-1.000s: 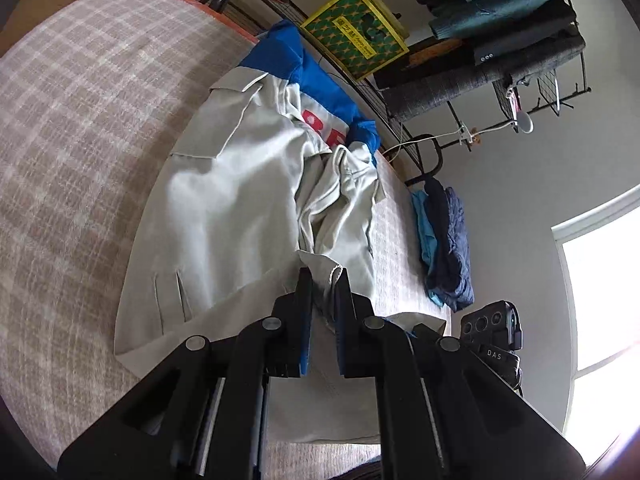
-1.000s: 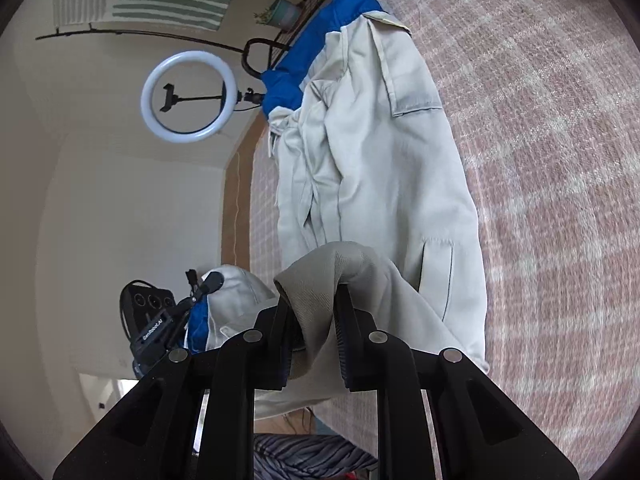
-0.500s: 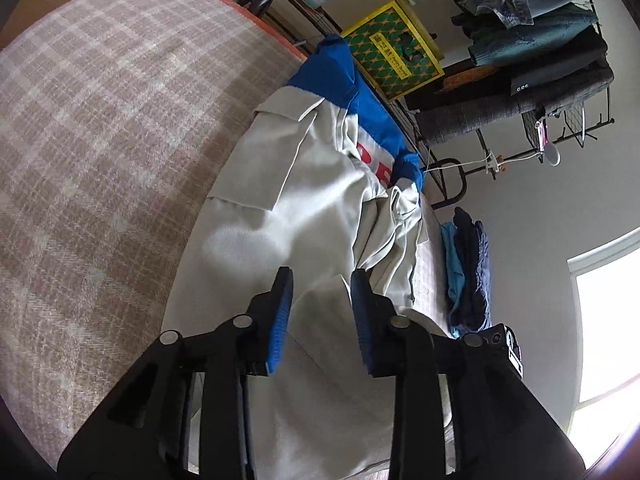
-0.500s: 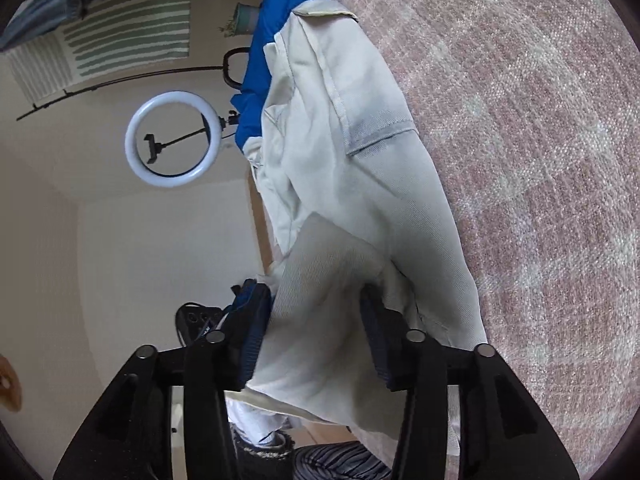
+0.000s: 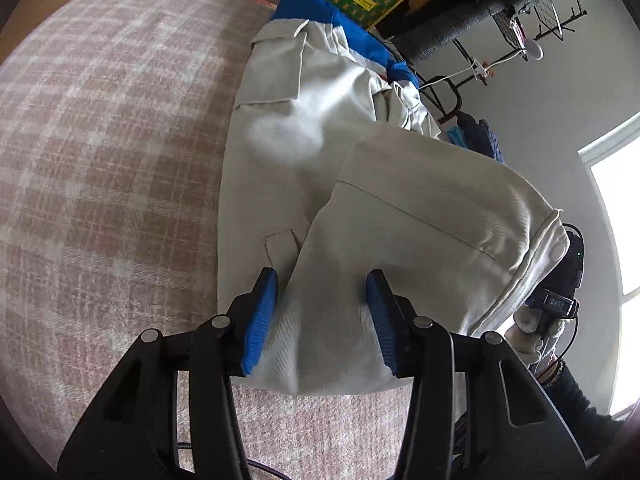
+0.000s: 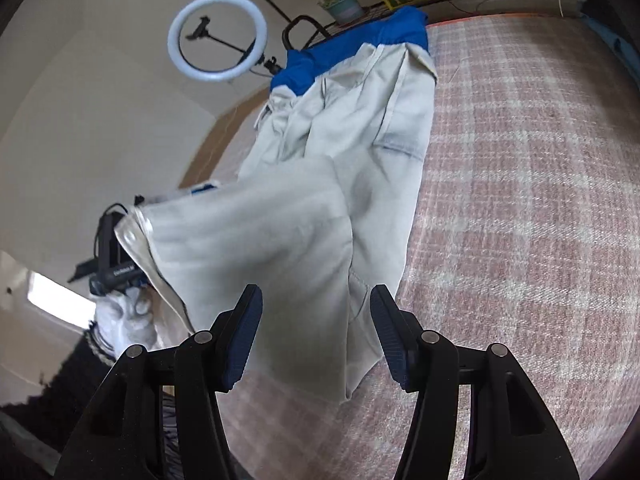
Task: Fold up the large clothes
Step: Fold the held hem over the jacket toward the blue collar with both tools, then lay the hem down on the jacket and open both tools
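Both grippers, left gripper [image 5: 322, 314] and right gripper [image 6: 316, 332], have just opened, pads clear; beige jacket [image 5: 304, 152] lies on plaid bedspread [image 5: 104, 152], long axis running away, folded sleeve [image 5: 420, 216] directly under both.

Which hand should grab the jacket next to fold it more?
Probably the left. The left gripper is open with the jacket fold's edge between its jaws; the right gripper is open too, its cloth more off-centre.

Beige jacket [image 5: 320, 128] on plaid bed [image 5: 100, 140]
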{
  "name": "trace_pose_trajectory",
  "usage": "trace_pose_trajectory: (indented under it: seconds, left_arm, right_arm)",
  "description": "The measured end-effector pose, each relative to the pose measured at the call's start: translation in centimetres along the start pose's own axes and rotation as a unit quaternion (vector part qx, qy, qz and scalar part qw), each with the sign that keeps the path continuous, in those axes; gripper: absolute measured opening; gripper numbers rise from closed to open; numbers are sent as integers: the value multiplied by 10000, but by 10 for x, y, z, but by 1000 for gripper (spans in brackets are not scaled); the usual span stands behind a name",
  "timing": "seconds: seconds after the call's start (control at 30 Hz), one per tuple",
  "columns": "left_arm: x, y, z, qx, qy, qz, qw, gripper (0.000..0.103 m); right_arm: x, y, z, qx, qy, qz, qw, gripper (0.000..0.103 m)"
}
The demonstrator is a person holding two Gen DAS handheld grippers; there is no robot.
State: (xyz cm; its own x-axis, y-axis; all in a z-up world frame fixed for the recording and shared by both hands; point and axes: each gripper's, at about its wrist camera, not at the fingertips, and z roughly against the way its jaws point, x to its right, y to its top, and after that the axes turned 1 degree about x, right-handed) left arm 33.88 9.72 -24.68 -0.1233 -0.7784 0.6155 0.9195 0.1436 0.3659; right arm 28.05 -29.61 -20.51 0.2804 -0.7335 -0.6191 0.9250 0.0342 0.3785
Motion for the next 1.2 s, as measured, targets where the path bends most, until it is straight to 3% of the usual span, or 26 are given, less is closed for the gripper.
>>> trace_pose_trajectory:
  seconds: [0.13, 0.37, 0.43, 0.57, 0.63, 0.7, 0.87, 0.93, 0.97, 1.03, 1.1, 1.2]
  left_arm:
    - [7, 7, -12, -28, -25, -100, 9999, 46]
    - [13, 8, -24, -86, -57, -362, 9993, 46]
    - [11, 9, -24, -101, -99, -311, 9994, 35]
    - [13, 10, -18, 69, 116, -397, 9991, 34]
    - [18, 17, -17, 155, 159, -454, 9987, 51]
    - [18, 23, -19, 242, 44, -448, 9987, 58]
    - [7, 37, -43, -57, -383, -263, 9989, 60]
    - [6, 37, -48, -126, -510, -250, 9983, 35]
    - [8, 36, -47, -92, -443, -256, 9986, 33]
    - [14, 34, -41, 0, -313, -421, 9986, 14]
    - [20, 33, -32, 105, -226, -447, 9987, 9]
    - [29, 27, -7, 429, -118, -509, 9977, 8]
  right_arm:
    - [-9, -7, -24, -241, -236, 401, 9986, 56]
    - [-16, -9, -41, -271, -186, 609, 9976, 54]
    - [-17, -8, -43, -213, -182, 607, 9978, 48]
    - [-10, -9, -38, -180, -98, 442, 9988, 45]
    - [-13, -6, -40, -169, -86, 433, 9989, 47]
    - [-13, -6, -36, -101, -99, 390, 9991, 47]
    - [-8, 2, -41, -27, 79, 272, 9996, 50]
    - [-3, 4, -44, 12, 206, 108, 9997, 51]
    - [-2, 5, -45, 1, 204, 96, 9997, 48]
    - [-3, 5, -44, 18, 197, 114, 9997, 35]
    - [-2, 5, -40, 70, 240, 48, 9997, 23]
    - [-11, 1, -29, 240, 149, 131, 9995, 17]
